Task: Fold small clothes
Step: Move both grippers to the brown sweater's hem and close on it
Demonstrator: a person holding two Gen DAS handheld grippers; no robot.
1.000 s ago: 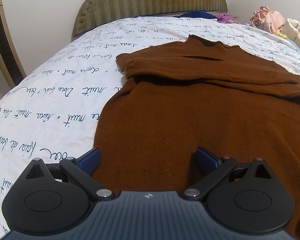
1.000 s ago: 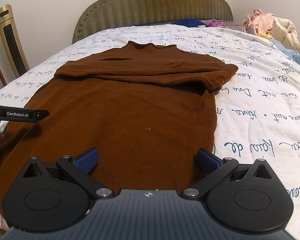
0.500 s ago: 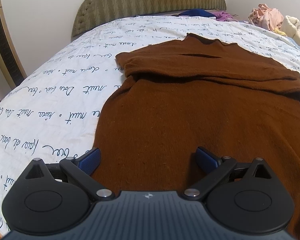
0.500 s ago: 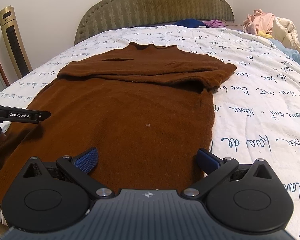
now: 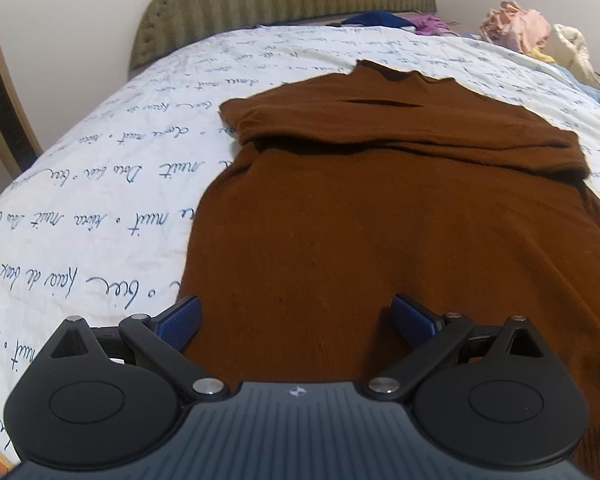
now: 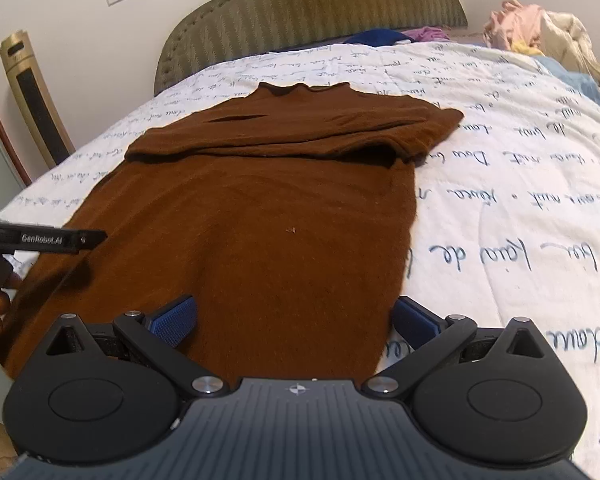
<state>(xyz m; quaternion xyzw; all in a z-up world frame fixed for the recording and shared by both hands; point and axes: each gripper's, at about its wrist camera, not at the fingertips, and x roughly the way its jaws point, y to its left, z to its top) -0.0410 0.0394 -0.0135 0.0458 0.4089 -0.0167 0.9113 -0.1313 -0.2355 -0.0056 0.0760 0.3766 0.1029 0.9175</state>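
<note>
A brown knit sweater (image 5: 400, 216) lies flat on the bed with both sleeves folded across its chest; it also shows in the right wrist view (image 6: 260, 216). My left gripper (image 5: 296, 318) is open and empty, just above the sweater's hem near its left edge. My right gripper (image 6: 294, 318) is open and empty, above the hem near its right edge. The left gripper's body (image 6: 40, 238) shows at the left edge of the right wrist view.
The bed has a white sheet with blue script (image 5: 100, 208) and an olive padded headboard (image 6: 312, 12). A pile of pink and cream clothes (image 6: 540, 28) lies at the far right. Blue and purple clothes (image 5: 384, 20) lie by the headboard. A gold tower fan (image 6: 32, 96) stands left.
Both grippers have drawn back a little and tilted, so the sweater sits slightly farther off. Jaws stay open; the sweater has not moved.
</note>
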